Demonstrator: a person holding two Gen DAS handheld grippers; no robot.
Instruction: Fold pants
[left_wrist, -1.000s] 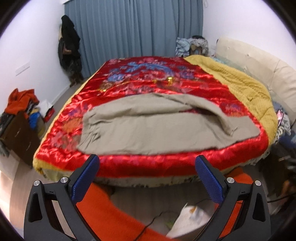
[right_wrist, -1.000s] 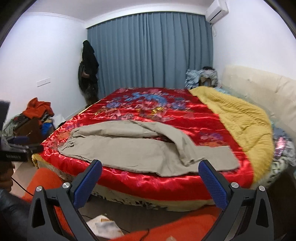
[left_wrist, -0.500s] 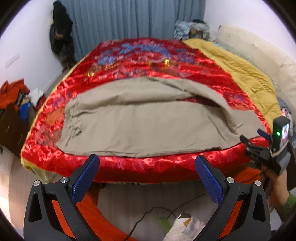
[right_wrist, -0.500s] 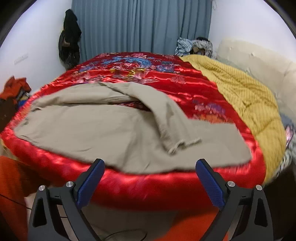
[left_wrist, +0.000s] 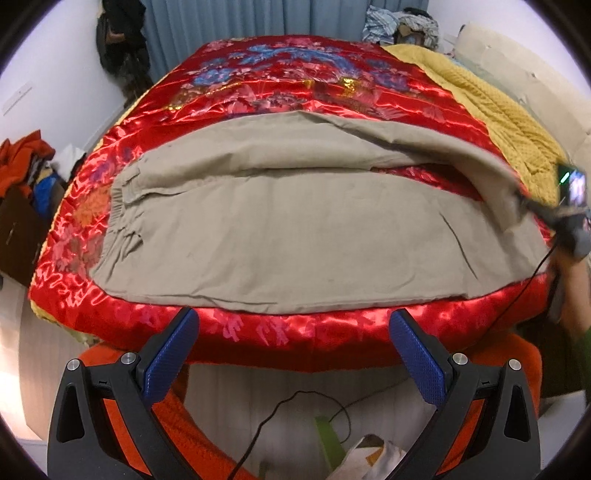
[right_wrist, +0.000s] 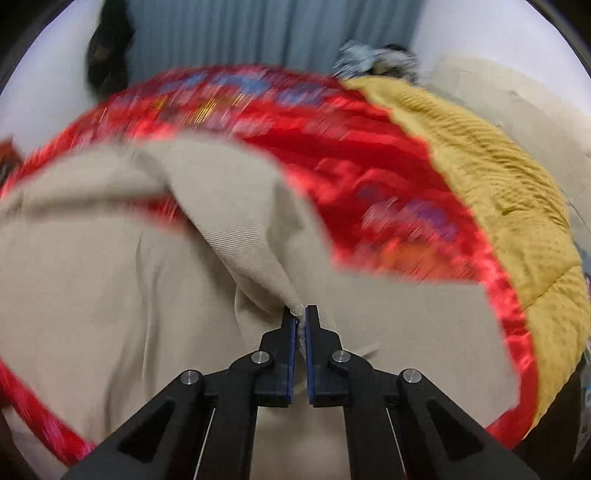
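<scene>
- Right tool (right_wrist: 300, 317) is clamped on the cuff end of the upper leg of the pants (left_wrist: 295, 236); its jaws stand nearly together with a pinch of beige cloth between them.
- Left tool (left_wrist: 293, 354) is wide open and holds nothing; it hovers off the near edge of the bed (left_wrist: 258, 332), short of the cloth.
- We see the pants lying across the near part of the bed, long axis running left to right: waistband (left_wrist: 118, 206) at the left, leg ends at the right.
- We judge the coming move turns on this: the held leg sits skewed over the lower one, so it likely needs carrying into line, and our right tool is the nearer.
- Cloth looks beige, soft, lightly creased, with red quilt showing between the legs; the right wrist view is blurred.
</scene>
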